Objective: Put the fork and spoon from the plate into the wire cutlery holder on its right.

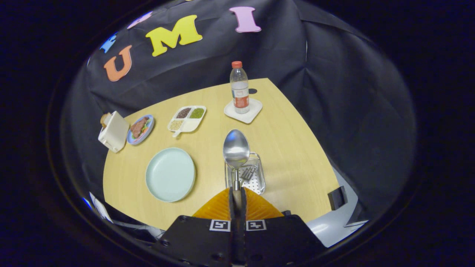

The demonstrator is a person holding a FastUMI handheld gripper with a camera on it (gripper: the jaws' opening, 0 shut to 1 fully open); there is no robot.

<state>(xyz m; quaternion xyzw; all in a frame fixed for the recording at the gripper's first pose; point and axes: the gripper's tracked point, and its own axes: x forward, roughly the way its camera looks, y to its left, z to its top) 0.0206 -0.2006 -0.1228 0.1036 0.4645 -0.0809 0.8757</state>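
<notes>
A: A pale wooden table [289, 148] stands against the black cloth wall of the booth. What sits on it?

B: Along its far edge there is a water bottle [239, 87] on a white coaster [252, 113], a divided tray of grains [186, 118], a small plate of food [140, 128] and a white box [113, 132] at the left corner. Nearer the front edge lies the pale green plate [170, 174], now bare, and to its right the wire cutlery holder [245, 174].

A: And the cutlery?

B: The fork [248, 172] already lies inside the holder, tines showing. The spoon [236, 151] is in the gripper [237, 196], whose fingers are closed tight on its handle; the bowl sticks out straight ahead of them.

A: Why is it held that way?

B: Gripping the handle end probably lets the bowl lead, so the spoon can be lowered into the basket. The bowl appears to hang above the holder's far rim, with the holder just beyond the fingertips, though height is hard to judge.

A: So what remains?

B: Likely just lowering and releasing; the fork could get in the way.
</notes>
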